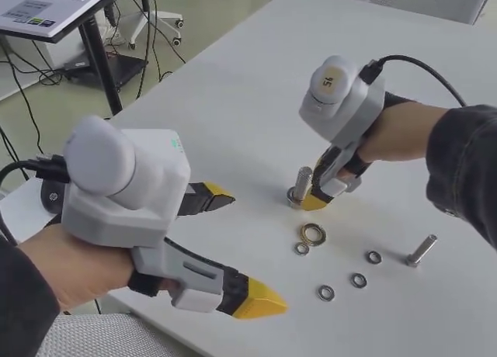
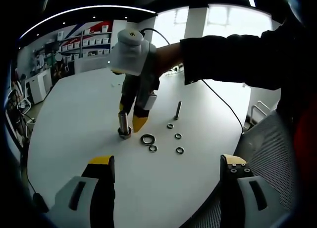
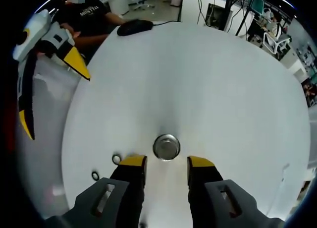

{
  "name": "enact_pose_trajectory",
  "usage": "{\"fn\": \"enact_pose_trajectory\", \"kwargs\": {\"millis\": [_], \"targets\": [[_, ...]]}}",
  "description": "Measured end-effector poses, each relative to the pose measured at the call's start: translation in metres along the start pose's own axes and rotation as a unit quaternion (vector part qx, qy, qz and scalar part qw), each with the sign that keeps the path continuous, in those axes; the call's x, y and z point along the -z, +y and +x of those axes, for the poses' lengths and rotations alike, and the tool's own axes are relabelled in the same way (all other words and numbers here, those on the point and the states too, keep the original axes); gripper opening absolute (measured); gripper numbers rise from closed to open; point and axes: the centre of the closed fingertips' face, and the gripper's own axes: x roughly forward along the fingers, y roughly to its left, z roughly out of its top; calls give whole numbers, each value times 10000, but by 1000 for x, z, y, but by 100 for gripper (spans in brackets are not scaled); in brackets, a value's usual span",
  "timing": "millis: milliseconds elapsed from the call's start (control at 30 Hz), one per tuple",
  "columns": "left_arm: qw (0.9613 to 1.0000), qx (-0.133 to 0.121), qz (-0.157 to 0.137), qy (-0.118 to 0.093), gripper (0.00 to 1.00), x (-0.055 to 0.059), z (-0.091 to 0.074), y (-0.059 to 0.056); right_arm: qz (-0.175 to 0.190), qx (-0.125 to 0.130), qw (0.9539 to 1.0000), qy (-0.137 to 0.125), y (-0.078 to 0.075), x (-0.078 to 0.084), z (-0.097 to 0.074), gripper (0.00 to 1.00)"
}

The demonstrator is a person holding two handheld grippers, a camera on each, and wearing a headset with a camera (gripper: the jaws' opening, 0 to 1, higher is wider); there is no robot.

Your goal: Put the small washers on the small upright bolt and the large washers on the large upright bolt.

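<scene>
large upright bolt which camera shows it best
Head view: the large upright bolt stands side-on, shaft and wider base clear, the right gripper close beside it. The left gripper view shows it smaller, farther off. The right gripper view looks straight down on its round top, just ahead of the open jaws.

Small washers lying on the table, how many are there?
4: one small washer beside the large washer; three more nearer the lying bolt. The right claw may hide others.

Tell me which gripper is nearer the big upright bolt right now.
Right. The right gripper is right at the big upright bolt, its open jaws close beside it. The left gripper hangs open well off, nearer the person.
</scene>
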Motion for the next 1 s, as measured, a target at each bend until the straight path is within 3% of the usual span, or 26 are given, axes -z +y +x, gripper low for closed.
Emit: {"fn": "enact_pose_trajectory", "kwargs": {"millis": [600, 1000], "targets": [[10000, 35, 35, 8, 87, 1, 2, -1, 111, 125, 9999, -14, 9, 17, -17, 36], [10000, 51, 82, 7, 87, 1, 2, -2, 152, 156, 9998, -1, 23, 26, -20, 36]]}}
